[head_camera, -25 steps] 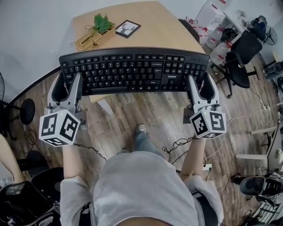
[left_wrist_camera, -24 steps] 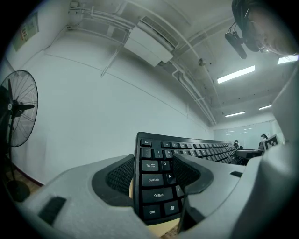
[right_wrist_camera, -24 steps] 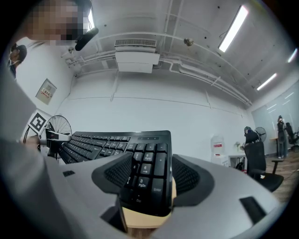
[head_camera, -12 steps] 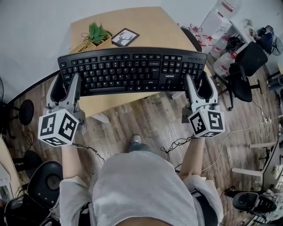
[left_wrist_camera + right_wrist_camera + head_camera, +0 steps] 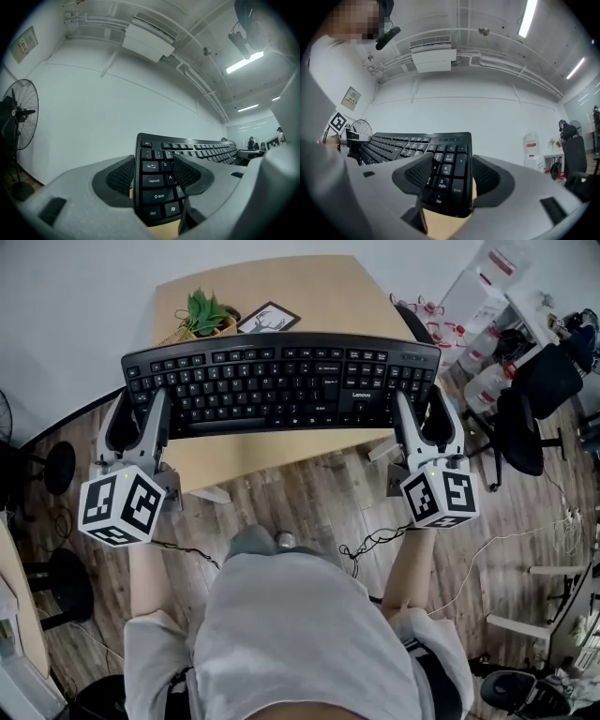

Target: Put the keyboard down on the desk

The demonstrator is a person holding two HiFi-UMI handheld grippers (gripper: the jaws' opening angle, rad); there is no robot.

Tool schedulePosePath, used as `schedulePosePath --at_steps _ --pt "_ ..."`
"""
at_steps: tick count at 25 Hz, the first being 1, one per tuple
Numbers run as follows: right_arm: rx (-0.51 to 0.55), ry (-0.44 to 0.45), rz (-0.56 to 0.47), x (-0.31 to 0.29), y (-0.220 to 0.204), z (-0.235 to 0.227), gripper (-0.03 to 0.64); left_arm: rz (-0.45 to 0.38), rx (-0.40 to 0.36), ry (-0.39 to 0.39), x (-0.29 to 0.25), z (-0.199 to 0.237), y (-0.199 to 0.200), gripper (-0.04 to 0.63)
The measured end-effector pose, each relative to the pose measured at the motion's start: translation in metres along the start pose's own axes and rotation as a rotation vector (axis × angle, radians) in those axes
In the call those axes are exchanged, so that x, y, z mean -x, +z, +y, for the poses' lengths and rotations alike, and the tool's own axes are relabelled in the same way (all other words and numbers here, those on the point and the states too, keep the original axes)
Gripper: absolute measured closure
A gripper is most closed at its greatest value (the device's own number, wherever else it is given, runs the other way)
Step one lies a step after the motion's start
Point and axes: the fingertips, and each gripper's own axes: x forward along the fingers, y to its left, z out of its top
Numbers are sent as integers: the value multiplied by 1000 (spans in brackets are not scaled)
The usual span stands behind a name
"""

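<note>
Item: black keyboard [image 5: 281,385], full-size, keys up, long axis running 9 o'clock to 3 o'clock in the head view.
Location: over the near half of the tan desk [image 5: 281,292]; whether its underside touches the top cannot be told from here.
Left gripper [image 5: 156,401]: pinching the keyboard's 9 o'clock end (the Tab, Caps Lock and Shift column sits between the jaws), one jaw on the key face and one beneath.
Left gripper, own view: keyboard [image 5: 157,185] stands edge-on between the ribbed pads [image 5: 121,176], filling the gap of the left gripper [image 5: 152,180].
Right gripper [image 5: 406,407]: clamped on the 3 o'clock end, across the number pad.
Right gripper, own view: number-pad keys of the keyboard [image 5: 445,180] lie between the jaws of the right gripper [image 5: 449,183], tan desk surface [image 5: 440,227] showing just below.
Relation to grippers: the keyboard bridges the two, each end gripped, middle unsupported.
Behind, 11 o'clock of the keyboard: woven basket with a green plant [image 5: 202,317].
Behind, 12 o'clock: small picture frame [image 5: 269,318], beside the basket.
Surroundings: wood-pattern floor [image 5: 309,493]; black office chair [image 5: 525,418] at 3 o'clock, well apart from the desk.
</note>
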Motion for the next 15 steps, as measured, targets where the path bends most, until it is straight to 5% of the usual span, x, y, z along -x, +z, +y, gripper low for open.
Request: schedulePosePath --at_steps 15 --pt "-5 -19 75 -96 -37 -36 359 82 33 -7 -111 21 -31 347"
